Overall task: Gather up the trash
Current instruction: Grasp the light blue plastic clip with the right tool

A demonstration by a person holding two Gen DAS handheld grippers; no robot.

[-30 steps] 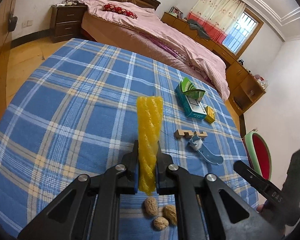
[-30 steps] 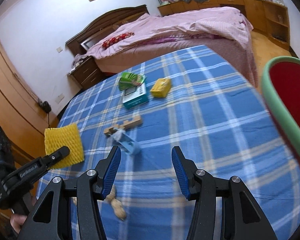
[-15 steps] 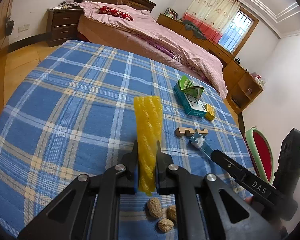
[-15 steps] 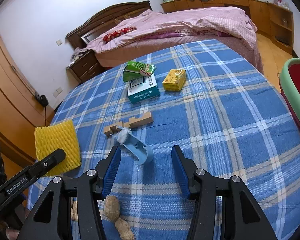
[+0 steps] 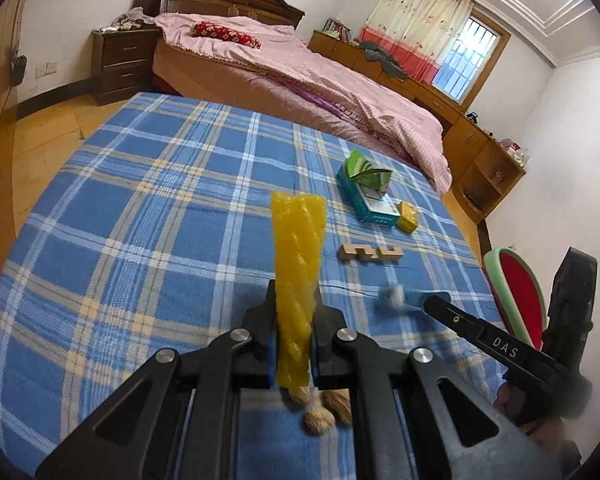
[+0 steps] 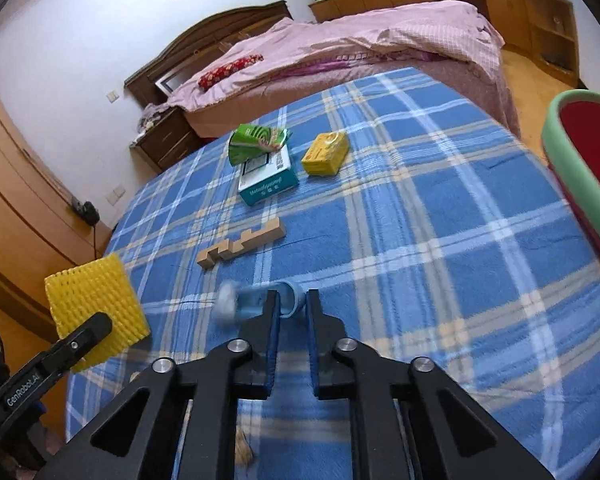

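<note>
Worktop (image 6: 440, 208) broadly bare toward far edge. Left hand-held gripper (image 5: 294, 322) pinching upright foam net (image 5: 298, 264); right hand-held gripper (image 6: 291, 312) just closing on blurred blue scoop (image 6: 260, 302), lying crosswise.

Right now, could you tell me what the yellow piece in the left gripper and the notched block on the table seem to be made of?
The yellow piece looks like soft foam netting, matte: a ribbed mesh texture shows. The notched block looks like unfinished pale wood, with square-cut edges and a dull surface; I cannot make out any grain.
</note>
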